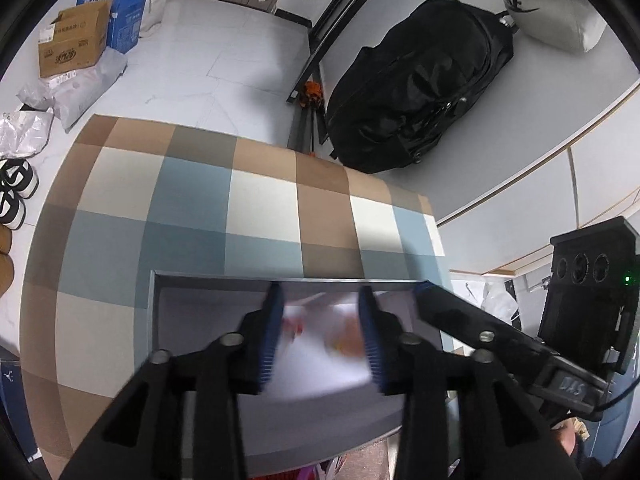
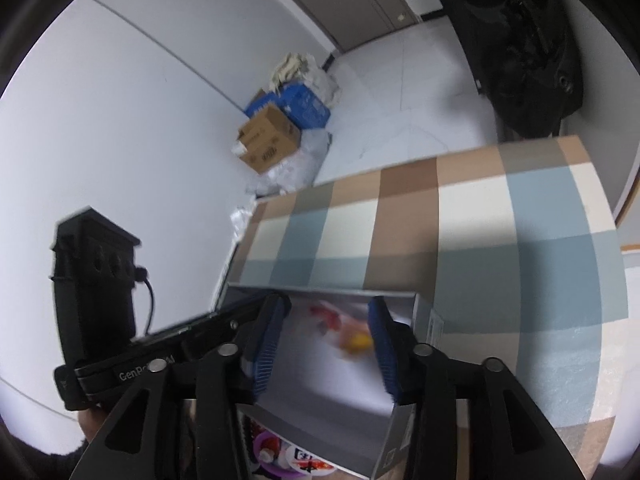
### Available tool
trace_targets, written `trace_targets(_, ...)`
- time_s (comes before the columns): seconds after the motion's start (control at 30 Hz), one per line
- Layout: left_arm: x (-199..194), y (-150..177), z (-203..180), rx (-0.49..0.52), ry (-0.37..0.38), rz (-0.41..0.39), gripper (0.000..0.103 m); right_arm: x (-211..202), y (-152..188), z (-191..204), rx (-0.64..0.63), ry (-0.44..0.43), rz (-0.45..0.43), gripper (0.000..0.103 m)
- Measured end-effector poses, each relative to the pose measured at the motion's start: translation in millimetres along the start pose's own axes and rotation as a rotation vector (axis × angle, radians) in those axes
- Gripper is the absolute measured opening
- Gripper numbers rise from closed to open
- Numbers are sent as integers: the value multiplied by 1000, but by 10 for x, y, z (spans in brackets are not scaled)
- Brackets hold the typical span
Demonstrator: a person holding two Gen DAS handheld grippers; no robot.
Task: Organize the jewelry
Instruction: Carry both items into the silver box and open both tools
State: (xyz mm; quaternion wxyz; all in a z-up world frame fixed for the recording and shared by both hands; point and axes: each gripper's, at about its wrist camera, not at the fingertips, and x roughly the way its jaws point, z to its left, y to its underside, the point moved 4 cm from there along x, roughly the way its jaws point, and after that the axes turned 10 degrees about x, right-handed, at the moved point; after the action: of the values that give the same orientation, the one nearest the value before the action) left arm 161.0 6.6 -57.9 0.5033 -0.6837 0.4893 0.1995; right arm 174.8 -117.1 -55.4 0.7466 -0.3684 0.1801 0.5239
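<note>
A grey open box [image 1: 160, 320] with a white lining sits at the near edge of a checked table [image 1: 260, 208]. Blurred red and orange jewelry pieces [image 1: 340, 334] lie inside it; they also show in the right wrist view [image 2: 352, 332]. My left gripper [image 1: 320, 340] is open, its blue-padded fingers above the box interior, holding nothing. My right gripper [image 2: 326, 344] is open too, hovering over the same box [image 2: 428, 320] from the other side. The right gripper's body shows in the left wrist view [image 1: 500, 340], and the left gripper's body in the right wrist view [image 2: 120, 344].
The table [image 2: 480, 220] has a brown, blue and cream checked cloth. A big black bag [image 1: 420, 88] leans on the wall behind it. Cardboard and blue boxes [image 1: 88, 36] and plastic bags stand on the floor at the far left. Colourful items [image 2: 288, 456] lie below the table edge.
</note>
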Motion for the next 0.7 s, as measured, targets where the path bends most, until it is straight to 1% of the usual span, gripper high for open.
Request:
trace_targets(0.03,-22,0,-2,2,-3,-9,40,-36,-10,-5,5,-1,-15,62)
trace_targets(0.1,-88,-13,-2,0,10,-35,45,-104,-21,17,11,-16,-38,73)
trace_targets(0.13,-110,-14,6,-2,9,-41,51,-137,-22,33,7,-22,-49,76)
trace_targets(0.17,-140,-14,13,-3,1,-51,58,-158,-24,48,1,-23,-57,81)
trace_targets(0.2,-165,-11,20,-5,-6,-60,60,-180,-23,64,-7,-19,-66,86)
trace_targets(0.23,-182,-8,25,-8,-11,-67,63,-199,-21,83,-18,-17,-75,88)
trace_targets(0.33,-232,13,19,-3,-45,-76,65,-242,5,122,-46,-19,-97,92)
trace_targets(0.4,-267,38,0,15,-70,-79,65,-276,28,143,-55,-22,-119,99)
trace_targets(0.47,-311,79,-9,30,-98,-95,65,-309,61,169,-69,-16,-151,103)
trace_targets(0.57,-425,137,4,51,-155,-136,65,-372,105,217,-111,3,-197,103)
trace_targets(0.7,-533,168,59,61,-184,-166,66,-442,171,262,-150,23,-231,103)
